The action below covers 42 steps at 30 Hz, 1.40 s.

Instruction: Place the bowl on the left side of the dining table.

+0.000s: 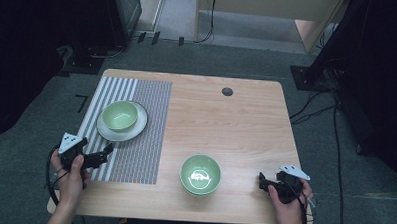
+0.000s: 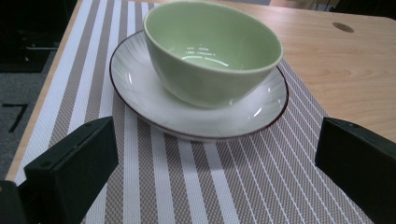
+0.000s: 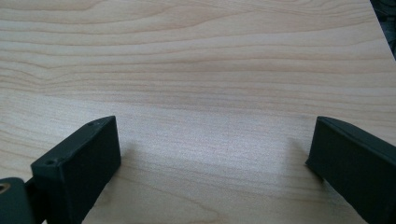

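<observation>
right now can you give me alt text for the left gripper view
A glossy pale green ceramic bowl sits on a white dark-rimmed plate on a grey-and-white striped woven placemat. The left gripper faces it, black jaws wide apart, on a light wooden table.

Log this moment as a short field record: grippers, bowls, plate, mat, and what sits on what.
left gripper: open, empty, jaws aimed at the plate, apart from it
right gripper: open, empty, low over bare table
bowl on plate: green, upright, empty
plate: white with dark rim, lies on the striped mat
striped mat: on the table's left part
second bowl: green, upright, directly on the wood, near the front edge, between the two grippers
contact: neither gripper touches a bowl
</observation>
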Each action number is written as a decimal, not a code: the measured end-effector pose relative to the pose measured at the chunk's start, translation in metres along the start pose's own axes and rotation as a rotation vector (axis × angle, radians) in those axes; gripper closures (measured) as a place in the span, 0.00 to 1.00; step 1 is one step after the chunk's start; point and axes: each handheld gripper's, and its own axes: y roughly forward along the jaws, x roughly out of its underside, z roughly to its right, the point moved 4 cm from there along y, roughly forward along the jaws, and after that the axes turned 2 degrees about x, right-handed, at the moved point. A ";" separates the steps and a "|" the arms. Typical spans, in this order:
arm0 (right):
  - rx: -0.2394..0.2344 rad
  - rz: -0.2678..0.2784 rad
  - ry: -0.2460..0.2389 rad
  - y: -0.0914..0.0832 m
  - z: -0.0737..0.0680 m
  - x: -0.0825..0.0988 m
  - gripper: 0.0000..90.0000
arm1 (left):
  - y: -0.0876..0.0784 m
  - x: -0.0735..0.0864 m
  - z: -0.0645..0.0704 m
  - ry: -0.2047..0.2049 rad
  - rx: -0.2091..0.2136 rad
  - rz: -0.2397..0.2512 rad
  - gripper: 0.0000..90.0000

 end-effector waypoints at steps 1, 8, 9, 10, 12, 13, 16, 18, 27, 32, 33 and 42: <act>0.000 0.000 0.000 0.000 0.000 0.000 0.02 | -0.001 0.002 0.000 0.000 -0.002 -0.001 0.00; 0.000 0.000 0.000 0.000 0.000 0.000 0.02 | -0.007 0.012 -0.006 -0.006 -0.002 -0.008 0.00; 0.000 0.000 0.000 0.000 0.000 0.000 0.02 | -0.008 0.013 -0.007 -0.005 -0.002 -0.009 0.00; 0.000 0.000 0.000 0.000 0.000 0.000 0.02 | -0.008 0.015 -0.008 -0.009 -0.005 -0.010 0.00; 0.000 0.000 0.000 0.000 0.000 0.000 0.02 | -0.010 0.018 -0.011 -0.011 -0.006 -0.013 0.00; 0.000 0.000 0.000 0.000 0.000 0.000 0.02 | -0.010 0.019 -0.011 -0.015 -0.006 -0.014 0.00; 0.000 0.000 0.000 0.000 0.000 0.000 0.02 | -0.013 0.023 -0.014 -0.015 -0.010 -0.018 0.00; 0.000 0.000 0.001 0.000 0.000 0.000 0.02 | -0.014 0.025 -0.015 -0.018 -0.009 -0.019 0.00; 0.000 0.000 0.000 0.000 0.000 0.000 0.02 | -0.019 0.037 -0.019 -0.006 -0.013 -0.034 0.00; 0.000 0.000 0.000 0.000 0.000 0.000 0.02 | -0.022 0.044 -0.023 -0.004 -0.018 -0.042 0.00; 0.000 0.000 0.000 0.000 0.000 0.000 0.02 | -0.023 0.044 -0.024 -0.005 -0.019 -0.044 0.00; 0.000 0.000 0.000 0.000 0.000 0.000 0.02 | -0.027 0.053 -0.030 -0.006 -0.026 -0.063 0.00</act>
